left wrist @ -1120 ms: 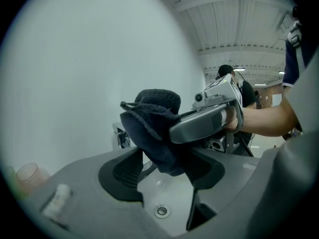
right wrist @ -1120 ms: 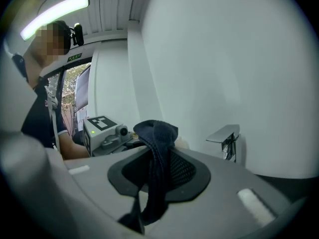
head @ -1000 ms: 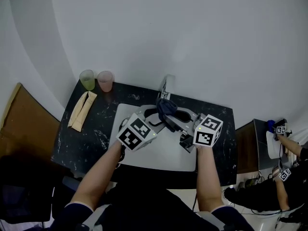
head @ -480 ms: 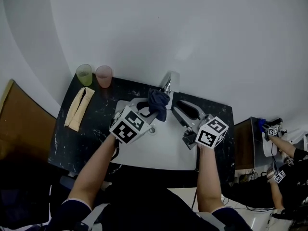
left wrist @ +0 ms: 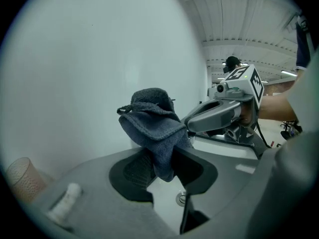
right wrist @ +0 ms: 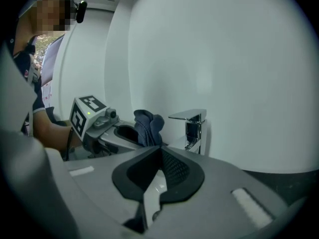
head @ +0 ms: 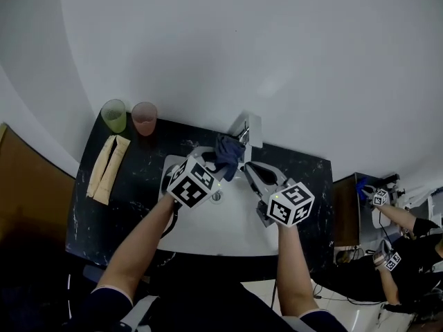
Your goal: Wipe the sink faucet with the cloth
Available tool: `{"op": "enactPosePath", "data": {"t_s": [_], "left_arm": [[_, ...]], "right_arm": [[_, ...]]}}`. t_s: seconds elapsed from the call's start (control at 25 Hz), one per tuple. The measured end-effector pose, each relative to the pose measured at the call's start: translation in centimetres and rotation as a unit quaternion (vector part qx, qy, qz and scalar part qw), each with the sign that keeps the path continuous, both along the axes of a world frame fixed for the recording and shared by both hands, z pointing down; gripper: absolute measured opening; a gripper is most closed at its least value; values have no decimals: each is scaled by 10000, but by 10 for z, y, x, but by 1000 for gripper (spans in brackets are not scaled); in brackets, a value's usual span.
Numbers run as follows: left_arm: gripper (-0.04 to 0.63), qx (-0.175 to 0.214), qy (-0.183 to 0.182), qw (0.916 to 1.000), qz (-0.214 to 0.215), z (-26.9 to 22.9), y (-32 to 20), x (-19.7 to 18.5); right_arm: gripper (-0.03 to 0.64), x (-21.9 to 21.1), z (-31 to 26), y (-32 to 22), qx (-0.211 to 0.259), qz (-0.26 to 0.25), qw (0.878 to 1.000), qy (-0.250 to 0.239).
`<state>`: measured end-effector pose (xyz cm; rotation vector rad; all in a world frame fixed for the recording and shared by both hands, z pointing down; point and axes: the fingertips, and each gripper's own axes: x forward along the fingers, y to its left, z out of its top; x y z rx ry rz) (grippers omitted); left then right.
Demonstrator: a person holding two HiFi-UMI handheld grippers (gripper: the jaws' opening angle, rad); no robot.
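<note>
My left tongs (left wrist: 162,166), having just been closing, are pinching the cloth (left wrist: 152,121) by its lower end, just beside the faucet (right wrist: 192,121); hard rubbing is likely pulling it free. My right tongs (right wrist: 158,171), just closed and empty, are risking a knock against the faucet.

Count: one green cup (head: 114,115), one pink cup (head: 144,117), one cloth, one faucet, one sink (head: 228,220).

Soft, even light; white wall (head: 277,47) bright. My views curve toward dark rims; near jaws blurred.
</note>
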<state>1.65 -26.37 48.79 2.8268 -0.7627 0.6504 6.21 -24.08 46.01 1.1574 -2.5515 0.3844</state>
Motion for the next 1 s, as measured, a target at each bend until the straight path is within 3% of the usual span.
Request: {"op": "enactPosePath", "data": {"t_s": [0.2, 0.84, 1.0], "left_arm": [[120, 10, -31, 10000, 43, 8, -19, 11], [118, 322, -295, 9982, -408, 9, -99, 19], [118, 601, -99, 9973, -419, -20, -101, 18]], "right_arm": [[6, 2, 4, 1, -2, 117, 9999, 79], [5, 2, 6, 6, 54, 261, 9996, -44], [5, 1, 5, 5, 88, 233, 9997, -40]]}}
